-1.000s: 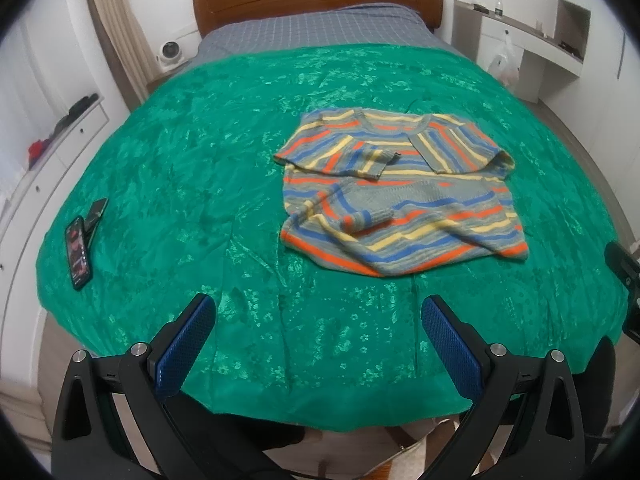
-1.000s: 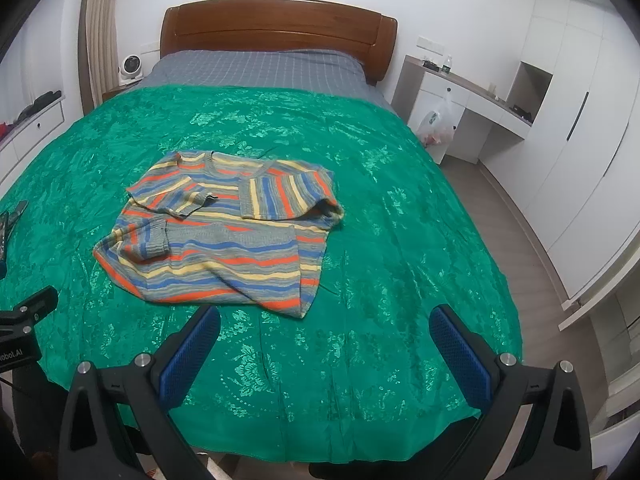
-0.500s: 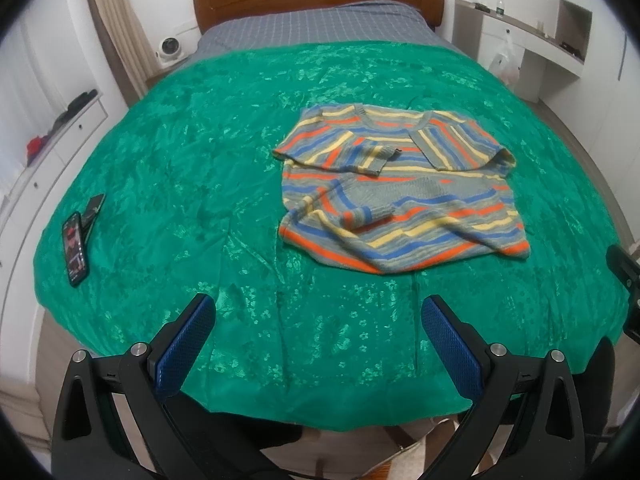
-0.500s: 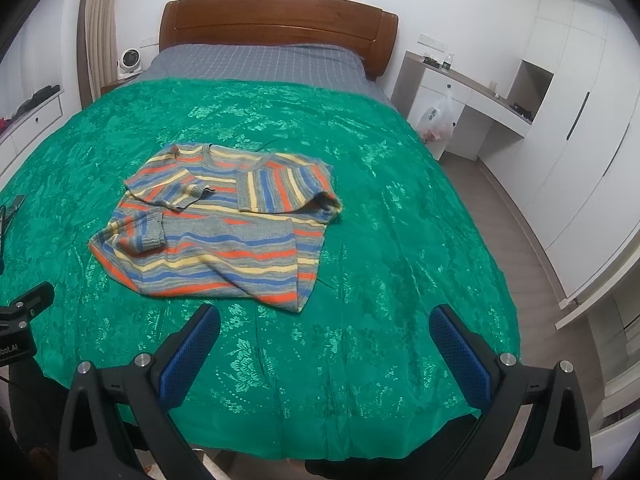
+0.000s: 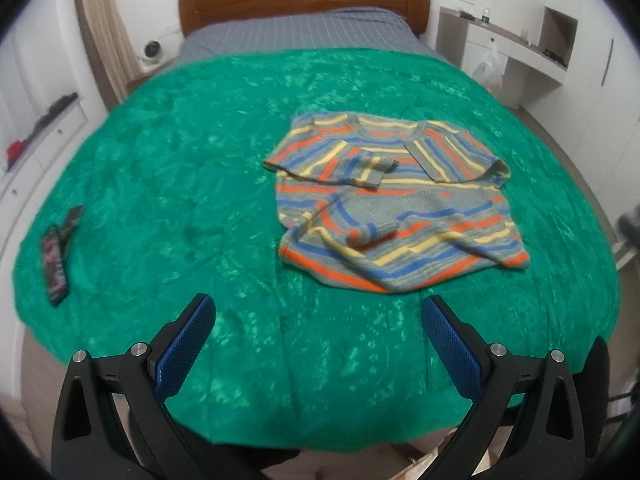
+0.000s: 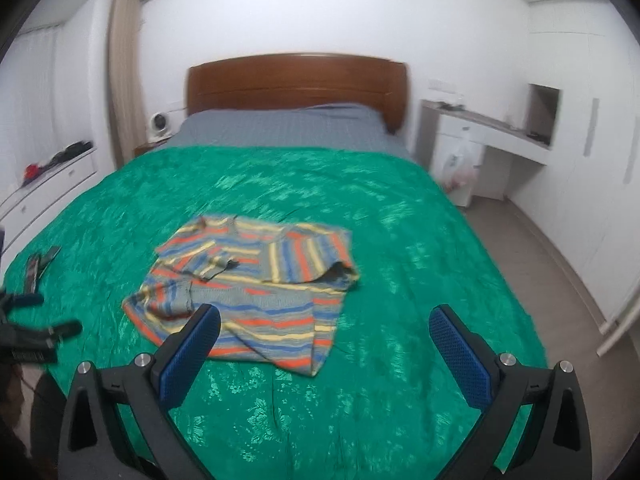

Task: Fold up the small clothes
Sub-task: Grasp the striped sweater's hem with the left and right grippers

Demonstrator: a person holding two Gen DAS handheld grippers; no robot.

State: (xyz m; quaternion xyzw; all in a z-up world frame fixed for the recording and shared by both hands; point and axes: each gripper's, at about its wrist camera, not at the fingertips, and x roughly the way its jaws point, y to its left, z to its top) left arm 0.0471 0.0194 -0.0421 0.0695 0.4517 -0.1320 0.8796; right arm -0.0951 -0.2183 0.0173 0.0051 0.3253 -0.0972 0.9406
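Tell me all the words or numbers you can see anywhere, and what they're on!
None can be read.
The left gripper, seen from the right wrist, has a white label, too blurred to read.
The phone on the green bedspread shows no legible text.
The striped sweater has stripes only.

Green bedspread point(image 5: 168, 168), wooden headboard point(image 5: 304, 4), phone point(image 5: 54, 258) near bedspread's left edge, white desk point(image 6: 500, 136)

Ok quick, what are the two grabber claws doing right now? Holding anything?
Left gripper: open, holding nothing, above the green bedspread.
Right gripper: open, holding nothing; the striped sweater lies untouched on the bed.
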